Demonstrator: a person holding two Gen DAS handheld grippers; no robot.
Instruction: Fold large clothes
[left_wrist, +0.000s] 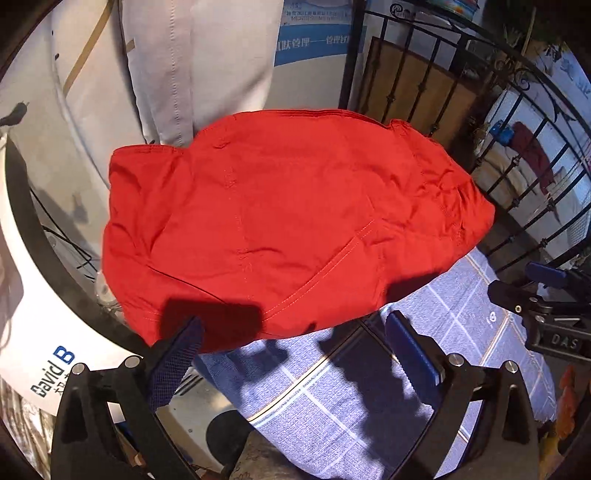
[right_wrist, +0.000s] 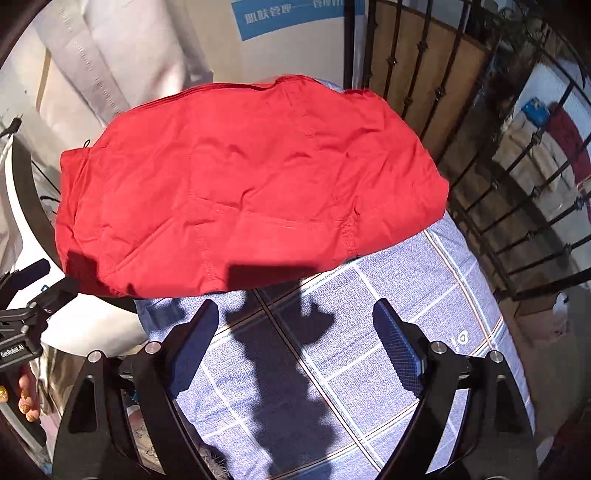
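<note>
Red garment (left_wrist: 280, 221) folded into a compact bundle, lying on the blue checked cloth (left_wrist: 461, 332) toward its far end, near the black railing (left_wrist: 517, 155). Left gripper (left_wrist: 295, 354) above the cloth's near part, fingers spread wide, nothing between them, left pad (left_wrist: 177, 354) apparently over the garment's near edge without gripping it. Right gripper (right_wrist: 295, 343) likewise released and empty, short of the garment.
</note>
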